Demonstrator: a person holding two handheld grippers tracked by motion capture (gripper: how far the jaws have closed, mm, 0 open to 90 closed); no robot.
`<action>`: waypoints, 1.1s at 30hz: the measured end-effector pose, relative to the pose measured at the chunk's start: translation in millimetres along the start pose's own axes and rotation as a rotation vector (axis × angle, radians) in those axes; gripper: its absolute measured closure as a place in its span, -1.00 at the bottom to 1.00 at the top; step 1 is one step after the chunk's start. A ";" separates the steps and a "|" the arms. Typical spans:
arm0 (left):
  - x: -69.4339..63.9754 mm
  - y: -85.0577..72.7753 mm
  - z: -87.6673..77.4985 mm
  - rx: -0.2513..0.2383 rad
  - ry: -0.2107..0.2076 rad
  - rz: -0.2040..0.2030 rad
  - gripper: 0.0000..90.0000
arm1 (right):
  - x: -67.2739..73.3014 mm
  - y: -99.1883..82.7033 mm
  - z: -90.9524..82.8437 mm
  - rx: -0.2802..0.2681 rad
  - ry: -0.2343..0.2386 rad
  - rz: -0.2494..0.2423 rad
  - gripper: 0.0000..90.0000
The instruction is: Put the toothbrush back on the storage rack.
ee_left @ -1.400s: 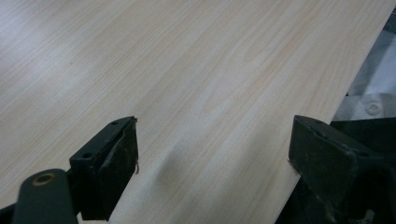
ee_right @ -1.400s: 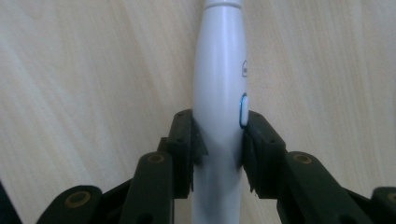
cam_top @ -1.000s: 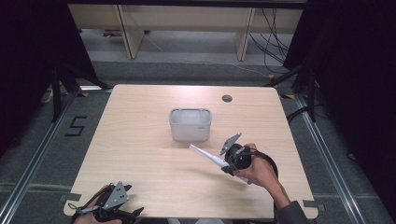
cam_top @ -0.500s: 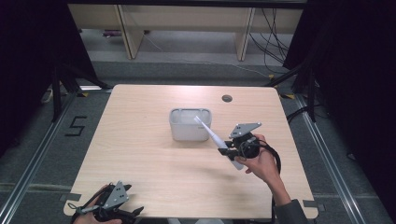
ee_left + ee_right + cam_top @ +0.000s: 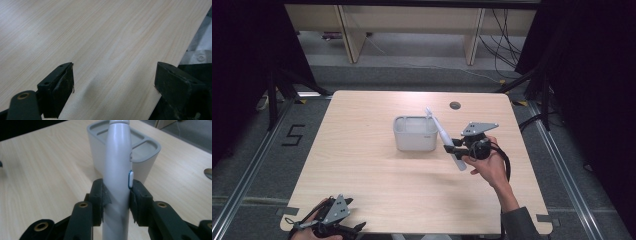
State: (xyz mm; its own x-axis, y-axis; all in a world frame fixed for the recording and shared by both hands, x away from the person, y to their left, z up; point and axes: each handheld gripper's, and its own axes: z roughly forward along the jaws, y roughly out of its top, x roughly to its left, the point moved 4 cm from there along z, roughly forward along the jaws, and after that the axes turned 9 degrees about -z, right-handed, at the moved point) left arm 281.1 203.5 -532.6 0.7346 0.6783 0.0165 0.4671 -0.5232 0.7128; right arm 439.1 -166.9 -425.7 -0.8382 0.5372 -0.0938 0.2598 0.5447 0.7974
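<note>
pale wood table [image 5: 362,165] is seen from above, with the left gripper [image 5: 337,220] parked at the near left corner, jaws spread wide over bare wood and nothing between them. moving right, the grey holder [image 5: 414,134] is found mid-table, and just right of it the white electric toothbrush [image 5: 444,137] is clamped by the right gripper [image 5: 452,148], long axis tilted up toward the holder's rim, so the right hand is clearly nearer. the brush head is cut off in the right gripper view, and which compartment it's lined up with can't be made out.
</note>
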 end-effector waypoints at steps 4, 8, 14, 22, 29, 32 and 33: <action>0.0 0.3 -1.2 0.003 -0.003 0.013 -0.65 | -7.5 5.7 3.8 -0.055 -0.036 -0.001 0.48; 0.1 1.1 -0.8 -0.009 0.000 0.001 -0.65 | -9.1 12.1 6.0 -0.089 -0.040 0.035 0.48; 0.2 1.1 -1.3 -0.004 0.000 0.006 -0.65 | -15.5 22.2 6.9 -0.160 -0.074 0.055 0.48; 0.2 0.5 -1.6 0.003 0.000 0.014 -0.65 | -20.9 33.1 8.3 -0.220 -0.091 0.072 0.48; 0.3 0.3 -1.8 0.004 0.000 0.013 -0.65 | -25.5 42.1 11.5 -0.256 -0.110 0.095 0.48; 0.5 1.2 -1.7 -0.004 0.002 0.005 -0.65 | -28.1 45.4 14.4 -0.273 -0.116 0.090 0.48; -0.4 1.3 -1.7 -0.010 -0.001 0.003 -0.65 | -29.4 46.4 14.6 -0.273 -0.123 0.083 0.48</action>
State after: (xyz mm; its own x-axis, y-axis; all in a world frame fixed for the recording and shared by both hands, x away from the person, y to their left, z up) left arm 280.6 203.4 -530.5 0.7366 0.6760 0.0182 0.4599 -0.5204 0.7195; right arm 482.8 -148.0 -394.6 -0.7507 0.6559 -0.0796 0.1729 0.3113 0.9344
